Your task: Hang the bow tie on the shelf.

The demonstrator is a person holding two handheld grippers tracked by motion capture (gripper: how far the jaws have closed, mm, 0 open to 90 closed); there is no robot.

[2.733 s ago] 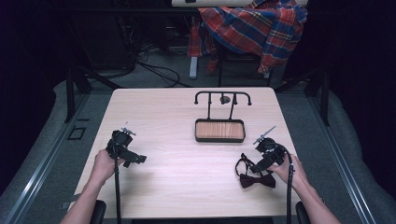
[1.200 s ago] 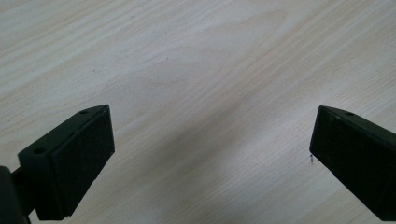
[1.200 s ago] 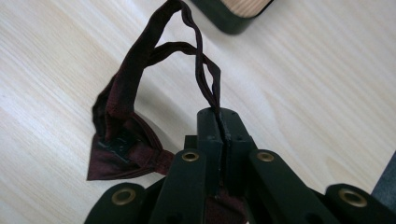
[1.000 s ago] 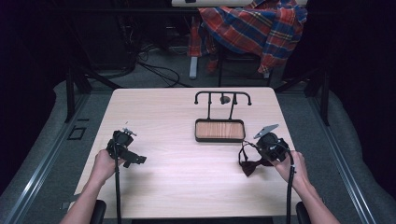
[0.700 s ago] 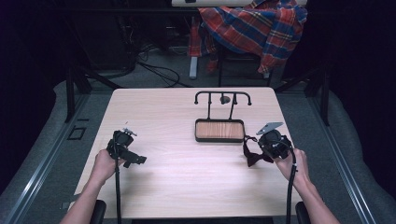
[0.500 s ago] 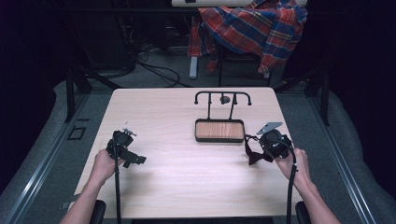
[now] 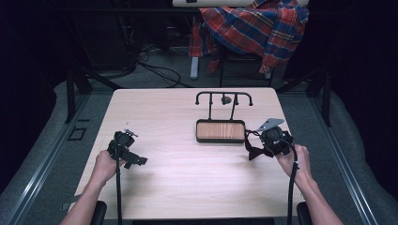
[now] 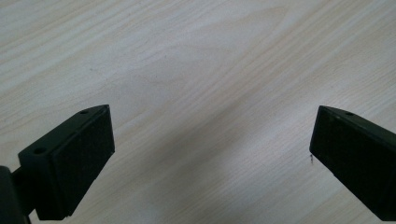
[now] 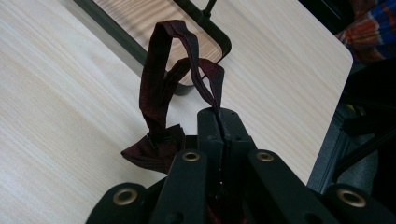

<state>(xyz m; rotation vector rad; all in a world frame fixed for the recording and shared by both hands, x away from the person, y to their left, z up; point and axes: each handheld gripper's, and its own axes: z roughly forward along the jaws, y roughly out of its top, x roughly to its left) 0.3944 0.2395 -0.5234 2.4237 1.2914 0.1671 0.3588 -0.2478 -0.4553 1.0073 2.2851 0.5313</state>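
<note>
— Since you can't see my screens, ask away.

— Where's the bow tie?

— I have the dark red bow tie (image 9: 161,109) pinched in the right gripper (image 7: 274,141), jaws pressed together on its strap. In the right gripper view the strap loops up from the jaw tips and the bow hangs to one side, just above the table (image 7: 187,178). From the high view I see it dangling off that gripper near the table's right edge, just beside the right end of the wooden tray (image 7: 220,131).

— And the tray itself?

— It sits right of the table's middle, toward the far edge, a dark-rimmed wooden base with a black metal rack (image 7: 224,97) rising from its far side. A small dark knob hangs on the rack's top bar; I can't tell what it is.

— Your other hand?

— My left gripper (image 7: 125,147) sits near the table's left edge, well apart from the tray. Its jaws stand spread wide, with bare wood grain between them in the left gripper view.

— Anything behind the table?

— A plaid cloth (image 7: 256,28), red, blue and white, draped over something past the far edge, and cables (image 7: 155,70) on the floor.
</note>
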